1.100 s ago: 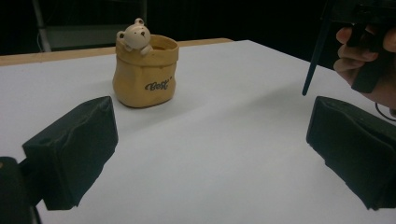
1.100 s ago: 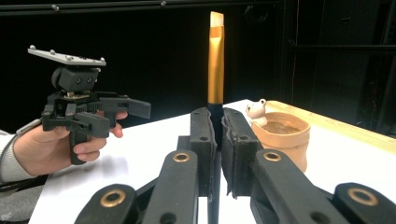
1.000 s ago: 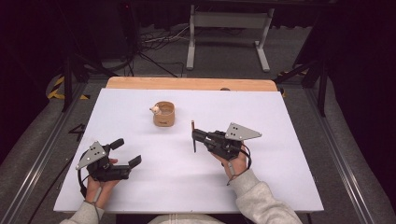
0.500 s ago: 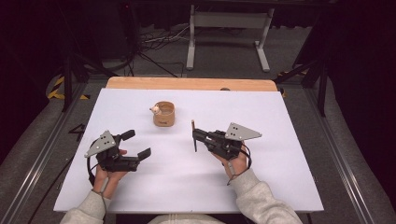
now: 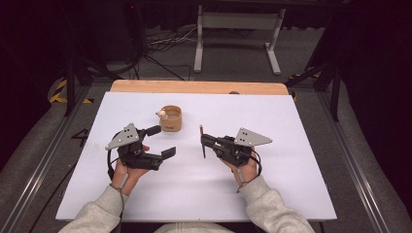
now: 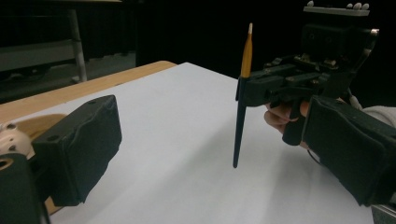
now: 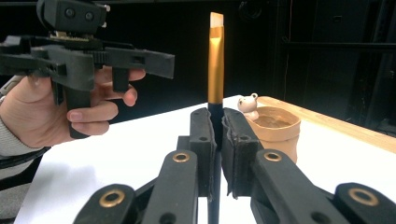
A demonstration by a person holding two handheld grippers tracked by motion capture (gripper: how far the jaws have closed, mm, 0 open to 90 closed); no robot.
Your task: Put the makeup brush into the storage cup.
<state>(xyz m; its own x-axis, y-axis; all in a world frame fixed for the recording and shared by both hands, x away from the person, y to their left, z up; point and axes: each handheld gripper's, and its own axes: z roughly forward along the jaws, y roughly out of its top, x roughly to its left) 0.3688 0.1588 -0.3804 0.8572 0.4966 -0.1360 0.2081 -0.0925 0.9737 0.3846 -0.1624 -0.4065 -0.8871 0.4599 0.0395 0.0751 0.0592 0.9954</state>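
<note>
Moved closer to the small tan cup with a bear figure (image 5: 171,118), left gripper (image 5: 160,141) with jaws spread, empty; right of that cup, right gripper (image 5: 203,141) clamped on upright dark-handled, gold-ferruled paintbrush (image 6: 242,95).

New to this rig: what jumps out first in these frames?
The paintbrush stands upright, clamped in the right hand-held gripper over the middle of the white table. To its left, the left hand-held gripper hangs open. Behind them, toward the table's far edge, sits a tan cup with a small bear figure on its rim.
</note>
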